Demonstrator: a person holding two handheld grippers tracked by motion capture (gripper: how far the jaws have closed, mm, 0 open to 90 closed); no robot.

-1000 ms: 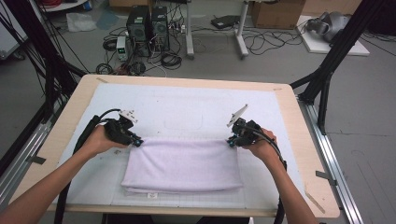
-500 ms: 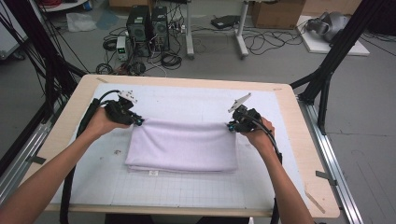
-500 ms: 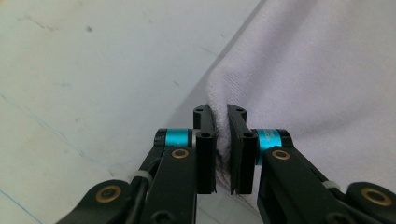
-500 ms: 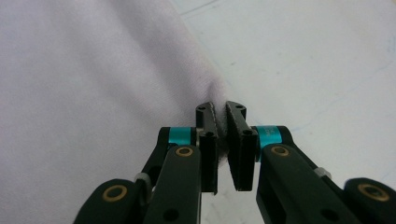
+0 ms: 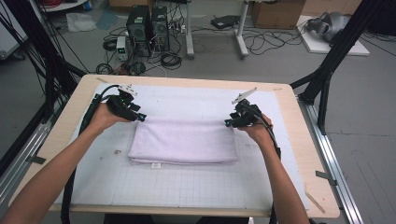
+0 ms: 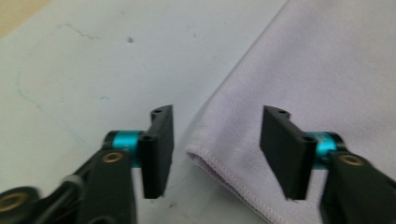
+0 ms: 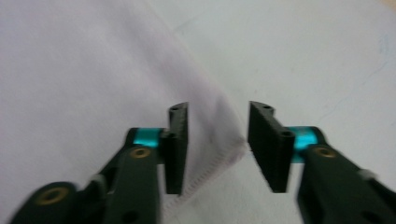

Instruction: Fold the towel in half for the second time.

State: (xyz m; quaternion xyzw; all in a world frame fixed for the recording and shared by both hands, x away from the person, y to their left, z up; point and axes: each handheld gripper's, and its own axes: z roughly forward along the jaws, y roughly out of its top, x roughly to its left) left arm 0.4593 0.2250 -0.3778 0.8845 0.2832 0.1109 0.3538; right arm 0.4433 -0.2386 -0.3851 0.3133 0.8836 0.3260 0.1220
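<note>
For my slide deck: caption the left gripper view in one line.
Left gripper open, a corner of the folded lilac towel lying loose between its jaws on the white mat.

- The left claw [image 6: 215,154] is hanging over a corner of the pale lilac towel [image 6: 322,74], its jaws having just been opening and now standing apart.
- The towel's stitched corner is lying in the gap, with neither pad [image 6: 156,151] pressing on it.
- The towel is resting flat on the pale, scuffed tabletop [image 6: 93,70].

Beyond the wooden table [image 5: 308,154] with its white gridded mat [image 5: 187,184], two computer towers [image 5: 148,23] (amid tangled cables [image 5: 170,58]) and a cardboard box [image 5: 275,13] stand on the floor.
</note>
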